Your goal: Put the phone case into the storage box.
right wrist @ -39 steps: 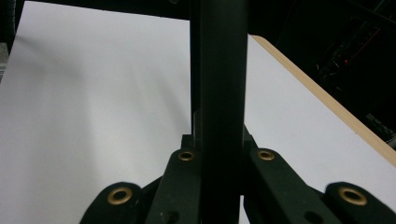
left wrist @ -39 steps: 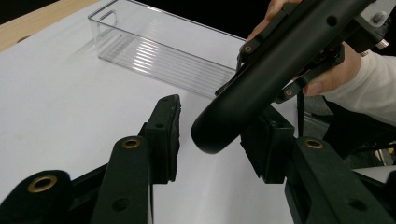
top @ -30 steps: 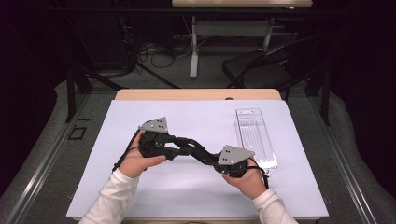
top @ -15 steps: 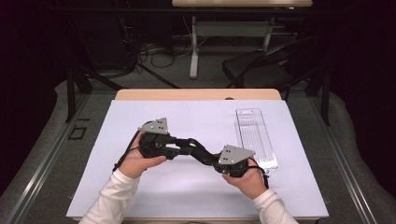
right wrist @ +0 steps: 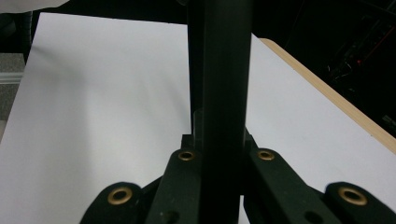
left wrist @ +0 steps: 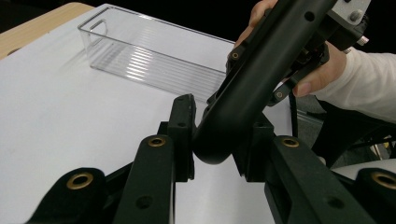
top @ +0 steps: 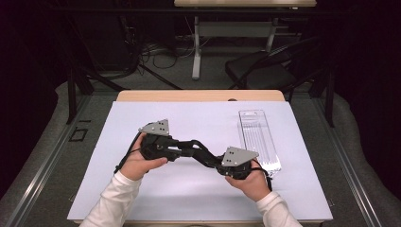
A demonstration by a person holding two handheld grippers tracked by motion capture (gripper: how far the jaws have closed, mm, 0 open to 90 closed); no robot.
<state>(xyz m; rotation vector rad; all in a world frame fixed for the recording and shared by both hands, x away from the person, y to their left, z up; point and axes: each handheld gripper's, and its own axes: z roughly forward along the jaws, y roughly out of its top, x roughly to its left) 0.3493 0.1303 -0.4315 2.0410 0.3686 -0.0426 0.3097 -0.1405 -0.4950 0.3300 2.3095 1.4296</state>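
While you hold both grippers low over the white sheet [top: 198, 118], the scene reads left to right:

Left hand [top: 139, 163]: you have it wrapped around the left gripper's body, left of the sheet's middle.

Left gripper [left wrist: 217, 135]: it points right, and its jaws have just been closing. They now stand narrow, with the pads [left wrist: 184, 126] against the rounded end of the black bar, which sits between them.

Black bar [left wrist: 261, 60]: it spans the gap between your two grippers, above the sheet near its middle. In the left gripper view it slants up and away toward your other hand.

Right gripper [right wrist: 219, 144]: it points left, clamped as tight as it goes on the bar, which runs straight up between its jaws.

Right hand [top: 248, 179]: it grips the right gripper's body, nearer your edge of the table.

Clear tray [top: 257, 137]: it lies lengthwise on the sheet's right side, just beyond your right hand and apart from the bar.
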